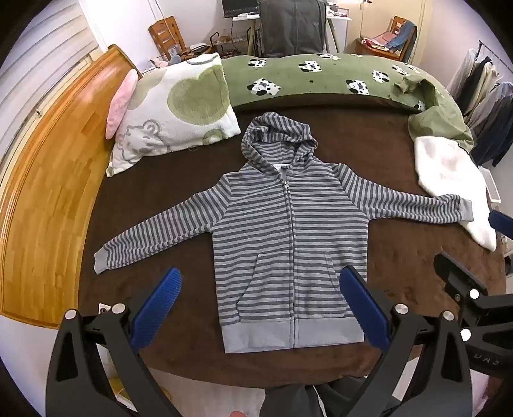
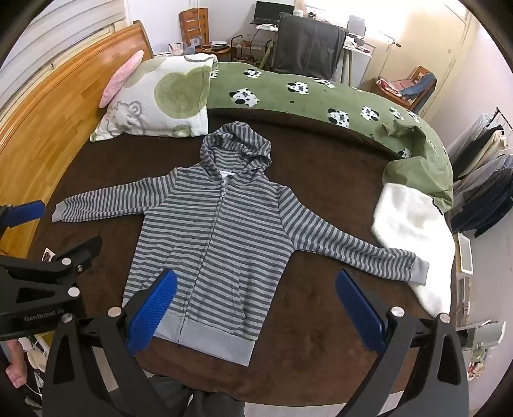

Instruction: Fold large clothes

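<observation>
Left wrist view: the striped hoodie (image 1: pixel 288 231) lies flat, sleeves spread, on the bed (image 1: pixel 368 141); both hand-held grippers, left (image 1: pixel 266 311) and right (image 2: pixel 256 314), hover spread wide, empty; best pinch one cuff first, folding inward.

— How's the light?
— Even, soft indoor light, brightest at the far wall, where the desk (image 2: pixel 323 29) area washes out to near white. The brown bedspread (image 1: pixel 378 154) stays dark, with only faint shadows around the hoodie (image 1: pixel 282 231).

— And sharpness?
— Centre is crisp, stripes clear. Strong fisheye bending — the headboard (image 1: pixel 48 192) curves, corners go black. The clothes rack (image 2: pixel 484 176) at the rim looks soft and smeared.
</observation>
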### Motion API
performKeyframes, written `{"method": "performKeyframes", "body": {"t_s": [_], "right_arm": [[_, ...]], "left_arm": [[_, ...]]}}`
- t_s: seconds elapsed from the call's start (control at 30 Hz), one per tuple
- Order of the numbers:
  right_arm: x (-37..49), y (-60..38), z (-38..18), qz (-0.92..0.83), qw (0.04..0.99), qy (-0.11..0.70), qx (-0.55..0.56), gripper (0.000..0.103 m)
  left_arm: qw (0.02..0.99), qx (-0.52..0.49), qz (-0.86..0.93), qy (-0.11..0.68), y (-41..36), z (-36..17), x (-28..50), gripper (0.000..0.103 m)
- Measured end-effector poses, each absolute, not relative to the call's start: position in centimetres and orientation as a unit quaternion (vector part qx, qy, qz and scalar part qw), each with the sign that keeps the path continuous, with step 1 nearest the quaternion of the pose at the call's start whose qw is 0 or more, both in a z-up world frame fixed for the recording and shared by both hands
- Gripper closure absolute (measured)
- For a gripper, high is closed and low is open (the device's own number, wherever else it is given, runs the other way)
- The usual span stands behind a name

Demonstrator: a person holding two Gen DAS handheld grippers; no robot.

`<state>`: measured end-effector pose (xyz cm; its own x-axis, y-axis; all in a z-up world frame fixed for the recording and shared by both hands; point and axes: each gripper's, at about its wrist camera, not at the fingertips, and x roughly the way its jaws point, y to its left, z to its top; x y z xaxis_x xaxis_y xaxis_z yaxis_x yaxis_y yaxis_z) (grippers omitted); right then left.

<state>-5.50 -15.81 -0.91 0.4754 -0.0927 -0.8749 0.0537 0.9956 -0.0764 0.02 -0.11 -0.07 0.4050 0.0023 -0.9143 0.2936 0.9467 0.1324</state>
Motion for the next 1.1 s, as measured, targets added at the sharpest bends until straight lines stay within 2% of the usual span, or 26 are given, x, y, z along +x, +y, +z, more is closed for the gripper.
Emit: {"method": "performKeyframes", "body": {"t_s": [1.1], "right_arm": [[-5.8, -16.4, 0.1, -0.053, 0.861, 0.505, -0.016, 0.006]], "left_arm": [[0.835, 0.129, -0.090, 0.527, 0.9, 0.3, 0.0, 0.006]]}}
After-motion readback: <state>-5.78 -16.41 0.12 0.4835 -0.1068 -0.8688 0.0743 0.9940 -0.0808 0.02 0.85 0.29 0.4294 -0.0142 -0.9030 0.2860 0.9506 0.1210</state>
